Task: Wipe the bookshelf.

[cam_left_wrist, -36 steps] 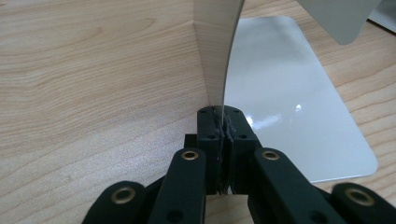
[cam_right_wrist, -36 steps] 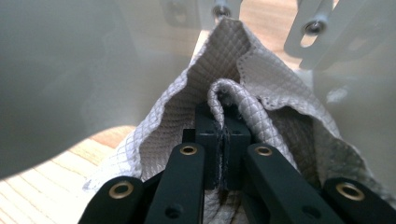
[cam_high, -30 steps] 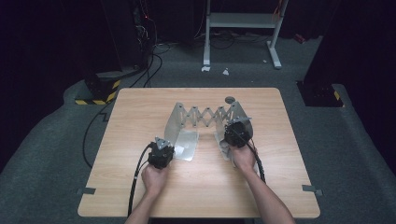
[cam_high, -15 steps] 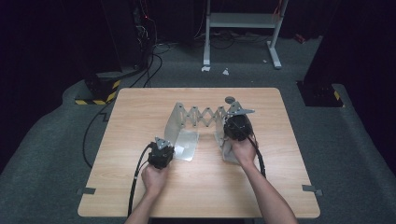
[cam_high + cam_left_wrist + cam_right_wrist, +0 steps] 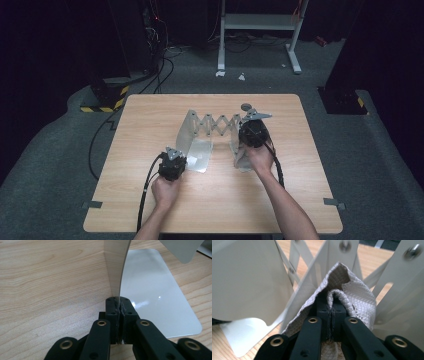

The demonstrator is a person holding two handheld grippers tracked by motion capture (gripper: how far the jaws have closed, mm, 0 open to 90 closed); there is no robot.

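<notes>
An expandable grey metal bookend rack with a scissor lattice between two L-shaped end plates stands near the middle of the pale wooden counter; everything else is placed from it. The left gripper sits at the near corner of the rack's left end plate, and its jaws are clenched on the thin upright edge of that plate, whose flat foot lies on the counter just beside them; the right gripper hangs over the rack's right end, jaws clamped on a fold of pale grey, quilt-patterned cloth; that cloth is bunched up against the lattice bars, between the two end plates; a small dark round object lies on the counter just behind the rack's right end.
</notes>
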